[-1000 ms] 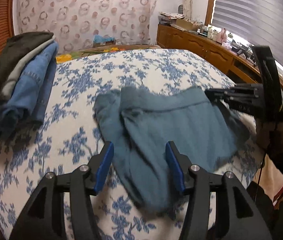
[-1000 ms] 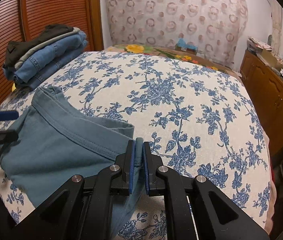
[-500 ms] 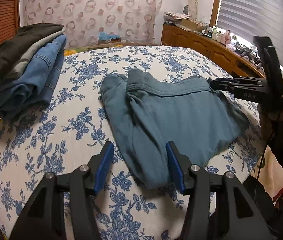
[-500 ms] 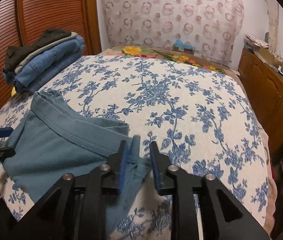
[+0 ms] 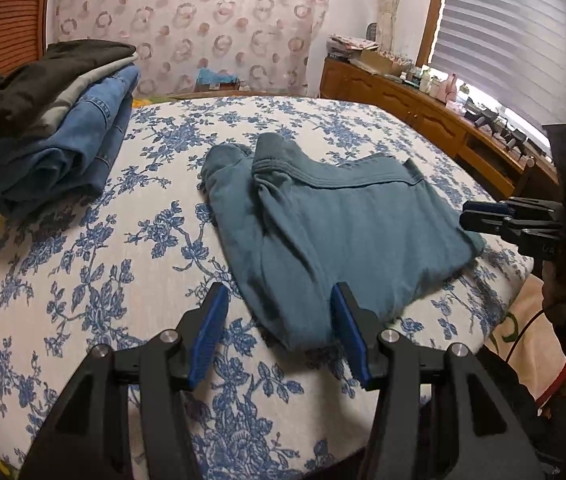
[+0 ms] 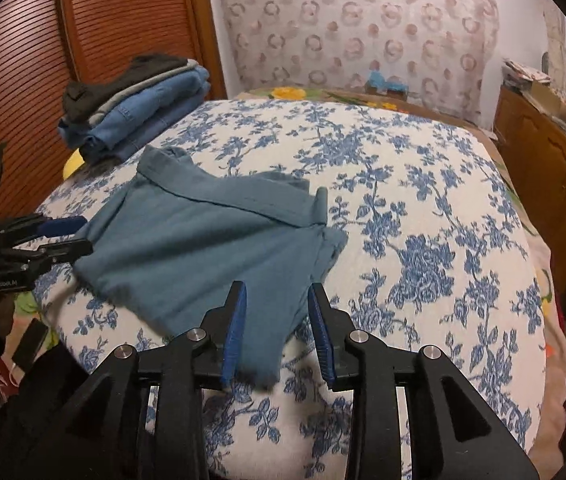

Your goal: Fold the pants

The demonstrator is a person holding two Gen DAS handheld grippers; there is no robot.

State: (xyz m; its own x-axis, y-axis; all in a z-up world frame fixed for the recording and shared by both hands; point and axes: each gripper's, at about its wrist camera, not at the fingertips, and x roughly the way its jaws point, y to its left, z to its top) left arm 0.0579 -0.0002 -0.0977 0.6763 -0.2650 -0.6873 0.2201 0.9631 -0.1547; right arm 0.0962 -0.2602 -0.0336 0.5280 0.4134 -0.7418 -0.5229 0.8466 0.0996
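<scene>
Bed with white bedspread printed in blue flowers (image 5: 131, 248); stack of folded denim and dark garments (image 5: 55, 120) at its far corner, well apart from the work. Teal cotton pants (image 5: 347, 224), folded into a rough square, lie flat near the bed's front edge. Fold looks nearly done; judgement: next move calls for a fresh grip on one edge for a last fold, or a carry to the stack. Left gripper (image 5: 279, 332) spread wide, empty, near hem between its fingers. Right gripper (image 6: 277, 330) likewise parted, straddling the pants' near corner, holding nothing.
</scene>
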